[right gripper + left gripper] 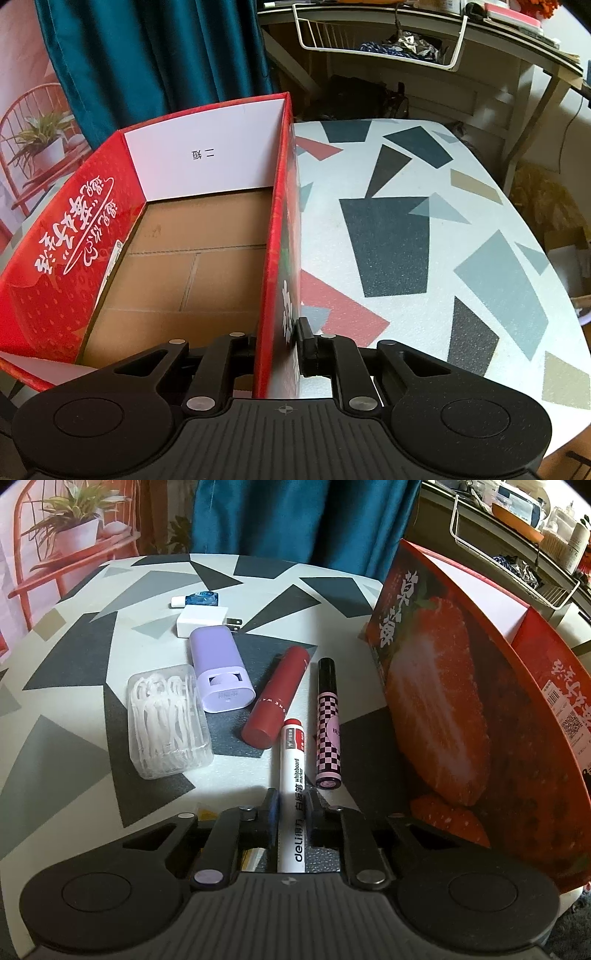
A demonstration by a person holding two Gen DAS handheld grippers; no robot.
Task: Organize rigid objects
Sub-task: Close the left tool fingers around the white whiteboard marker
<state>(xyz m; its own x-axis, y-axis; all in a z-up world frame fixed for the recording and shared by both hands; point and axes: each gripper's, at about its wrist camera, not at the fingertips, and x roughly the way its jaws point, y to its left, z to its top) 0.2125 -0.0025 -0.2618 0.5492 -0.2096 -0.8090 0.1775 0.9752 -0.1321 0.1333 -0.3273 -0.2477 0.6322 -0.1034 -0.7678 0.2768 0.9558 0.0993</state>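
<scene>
My left gripper (292, 805) is shut on a white whiteboard marker (292, 775) with a red cap, which lies on the patterned table (155, 782). Beside it lie a pink-and-black checkered tube (328, 723), a dark red cylinder (277, 698), a lilac case (219, 668), a clear box of floss picks (168, 720), a white plug adapter (203, 620) and a small blue dispenser (197, 599). To the right stands the red strawberry box (436, 701). My right gripper (277, 343) is shut on the right wall of that box (277, 258); its cardboard floor (184, 266) holds nothing.
The table's bare right half (424, 240) lies beside the box. A white wire basket (380, 40) hangs under a cluttered shelf behind it. A teal curtain (295, 517) and a wall picture of a red chair with a plant (66, 539) stand beyond the table.
</scene>
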